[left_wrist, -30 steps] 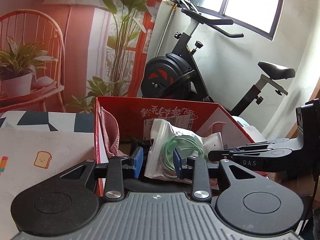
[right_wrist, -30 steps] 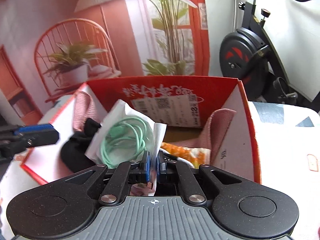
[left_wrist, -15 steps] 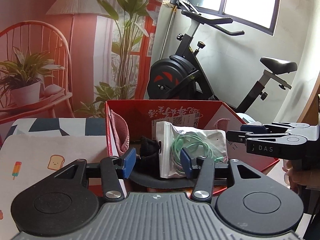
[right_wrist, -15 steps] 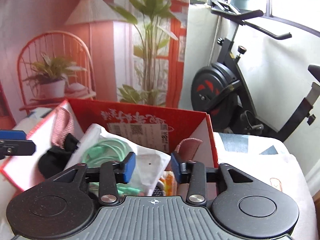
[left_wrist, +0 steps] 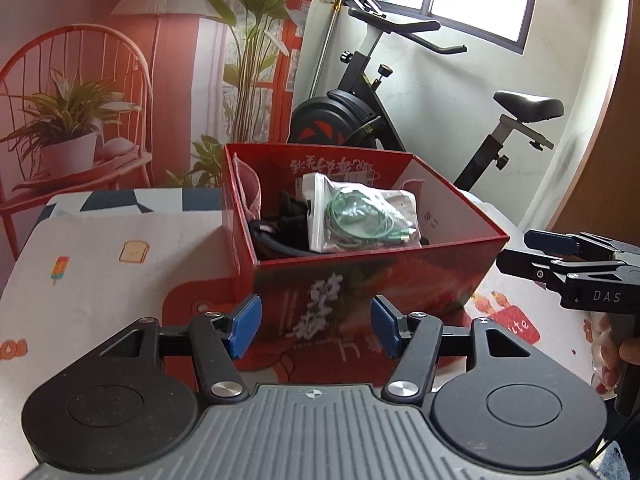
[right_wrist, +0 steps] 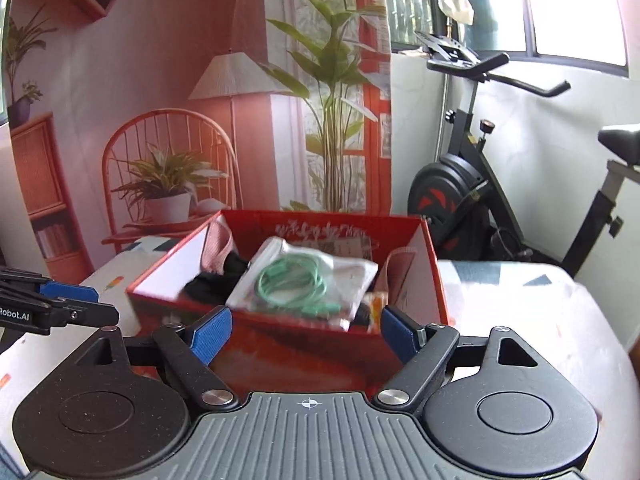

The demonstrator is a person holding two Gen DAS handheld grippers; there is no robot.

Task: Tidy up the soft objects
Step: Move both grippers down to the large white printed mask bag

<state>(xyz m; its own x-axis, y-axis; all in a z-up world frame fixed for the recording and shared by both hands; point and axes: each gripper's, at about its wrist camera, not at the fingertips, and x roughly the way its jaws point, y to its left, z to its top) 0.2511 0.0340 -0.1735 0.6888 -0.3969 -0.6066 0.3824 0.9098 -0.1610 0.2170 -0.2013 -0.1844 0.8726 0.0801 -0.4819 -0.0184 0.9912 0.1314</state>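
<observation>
Now both grippers — left gripper (left_wrist: 316, 326), right gripper (right_wrist: 306, 334) — tilt down before one red box (left_wrist: 360, 288), jaws just opening, empty; one clear bag (left_wrist: 352, 216) of green cable lies inside the box.

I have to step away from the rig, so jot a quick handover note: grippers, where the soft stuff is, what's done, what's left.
Left gripper: open, nothing between the pads, jaws just been opening, in front of the red box.
Right gripper: open and empty too, jaws just been opening.
In the box: clear bag with green cable lying on top, black soft item under it, pink cloth draped on the walls, something orange partly hidden.
Done: bag is released into the box.
Left: no soft items visible on the tablecloth; check outside these views.
</observation>
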